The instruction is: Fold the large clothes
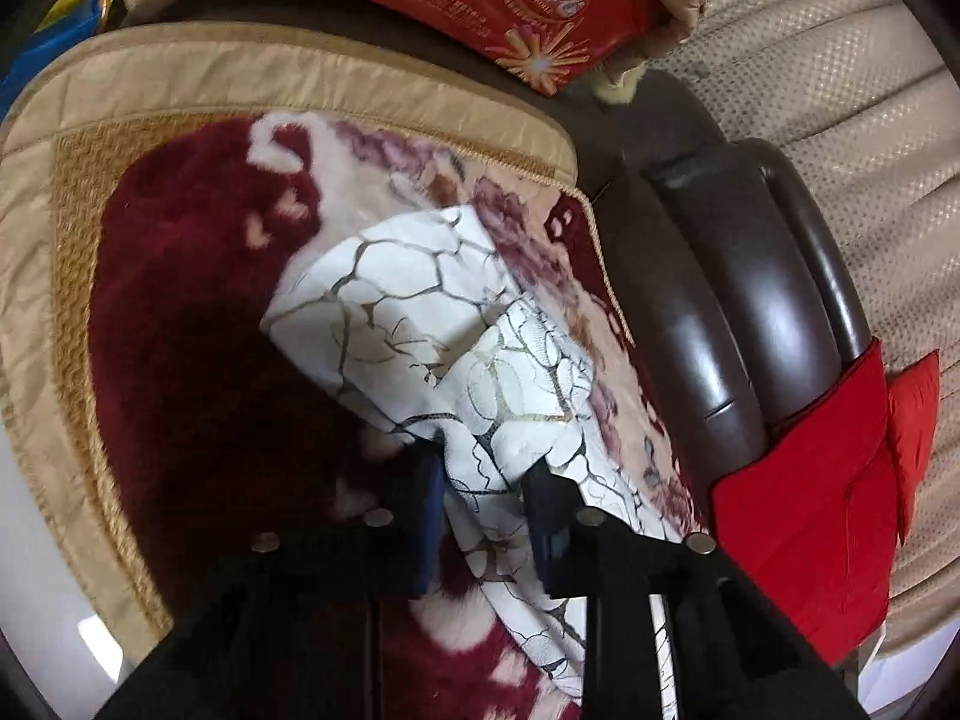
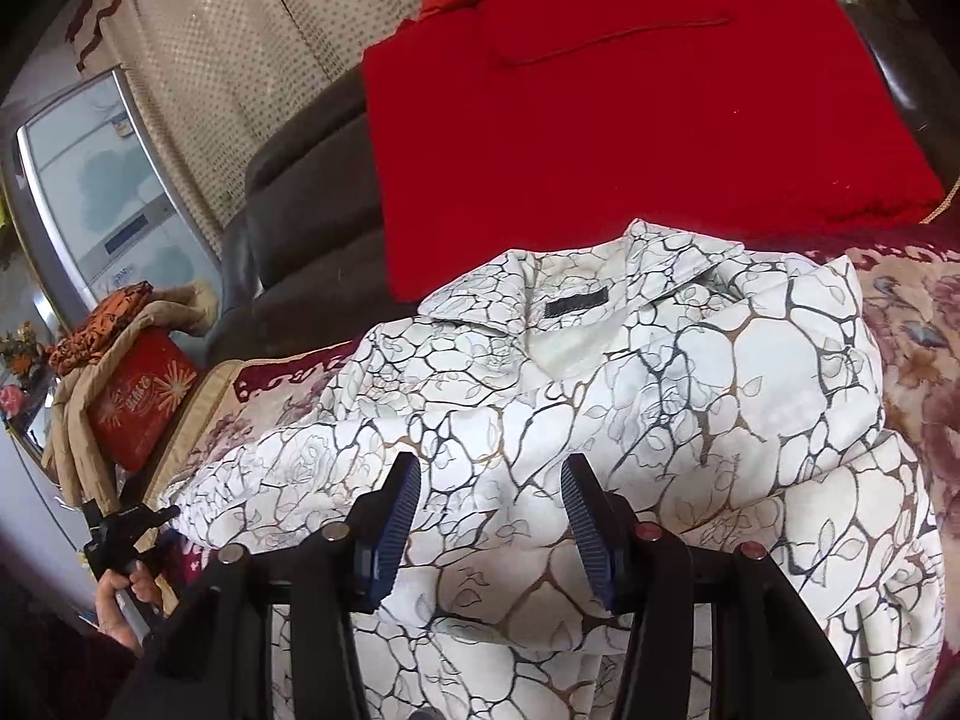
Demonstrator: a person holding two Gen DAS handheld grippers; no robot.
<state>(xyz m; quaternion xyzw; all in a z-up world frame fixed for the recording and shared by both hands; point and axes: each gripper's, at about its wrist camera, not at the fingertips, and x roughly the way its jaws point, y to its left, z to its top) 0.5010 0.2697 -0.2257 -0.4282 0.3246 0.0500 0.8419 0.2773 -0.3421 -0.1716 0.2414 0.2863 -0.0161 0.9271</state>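
A white jacket (image 2: pixel 630 372) with a dark crackle print lies collar-up on a maroon floral blanket (image 2: pixel 912 324). My right gripper (image 2: pixel 489 480) is open just above its middle, holding nothing. In the left wrist view a sleeve of the jacket (image 1: pixel 420 312) stretches out over the blanket (image 1: pixel 180 330). My left gripper (image 1: pixel 483 480) has its jaws around the sleeve's bunched end with a gap left between them. The left gripper also shows in the right wrist view (image 2: pixel 129 519) at the far left, at the sleeve end.
A red folded garment (image 2: pixel 630 138) lies beyond the collar; it also shows in the left wrist view (image 1: pixel 810 510). A dark brown leather sofa back (image 1: pixel 738 324) runs alongside. A red box (image 1: pixel 510 6) wrapped in a tan jacket stands at the sofa's end. A beige curtain (image 2: pixel 240 60) hangs behind.
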